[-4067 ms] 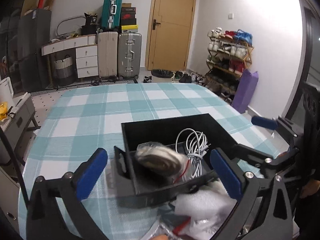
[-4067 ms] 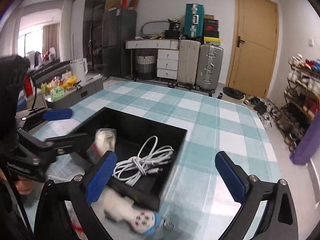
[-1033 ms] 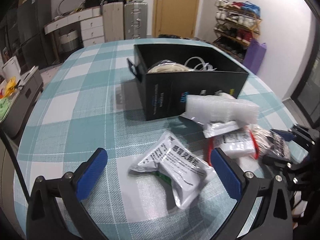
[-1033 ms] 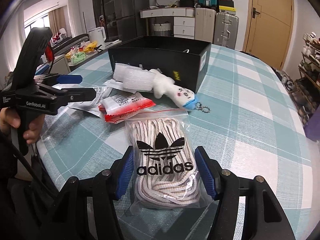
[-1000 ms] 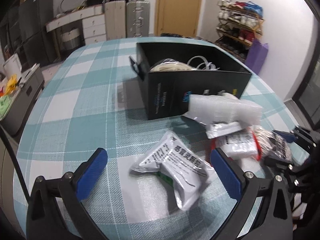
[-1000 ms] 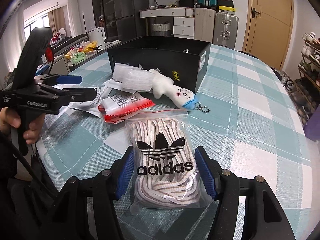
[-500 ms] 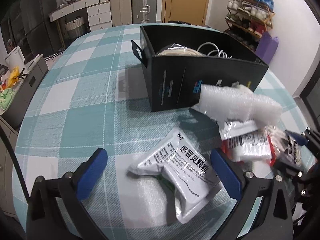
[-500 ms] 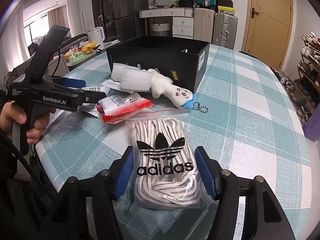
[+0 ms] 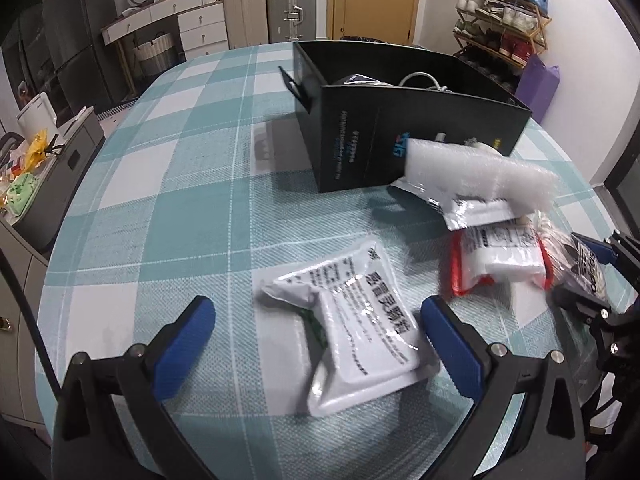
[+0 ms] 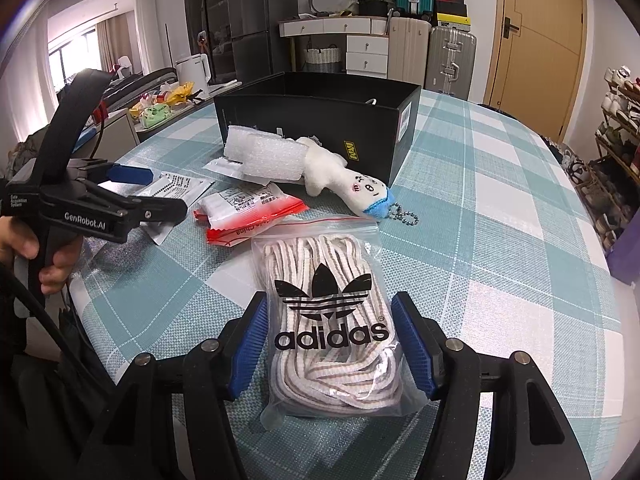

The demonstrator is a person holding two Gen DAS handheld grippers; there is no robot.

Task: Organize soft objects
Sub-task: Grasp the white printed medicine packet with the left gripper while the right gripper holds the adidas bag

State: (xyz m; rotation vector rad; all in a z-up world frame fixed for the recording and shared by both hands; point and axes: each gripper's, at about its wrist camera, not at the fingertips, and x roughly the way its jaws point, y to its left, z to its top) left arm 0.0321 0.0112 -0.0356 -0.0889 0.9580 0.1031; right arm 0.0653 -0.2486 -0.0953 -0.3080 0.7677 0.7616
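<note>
A clear zip bag of striped shoelaces [image 10: 332, 320] lies on the checked tablecloth, and my right gripper [image 10: 332, 344] is shut on its near end, blue pads against both sides. My left gripper [image 9: 318, 342] stands open just above a white printed pouch [image 9: 360, 320] that lies between and ahead of its fingers. Beyond are a red-edged packet [image 9: 500, 260], a bubble-wrap roll [image 9: 472, 168] and a white plush keychain [image 10: 344, 180]. The black box [image 10: 316, 128] behind them holds a white cable [image 9: 420, 80].
A hand [image 10: 24, 256] holds the left gripper [image 10: 160, 192] at the table's left edge. The right gripper [image 9: 592, 264] shows at the right edge of the left wrist view. Suitcases [image 10: 448, 56], drawers and a shoe rack [image 9: 500, 12] stand beyond the table.
The left gripper has tipped down and come closer over the white pouch, which now fills more of its view. The right gripper and the lace bag have not moved.
</note>
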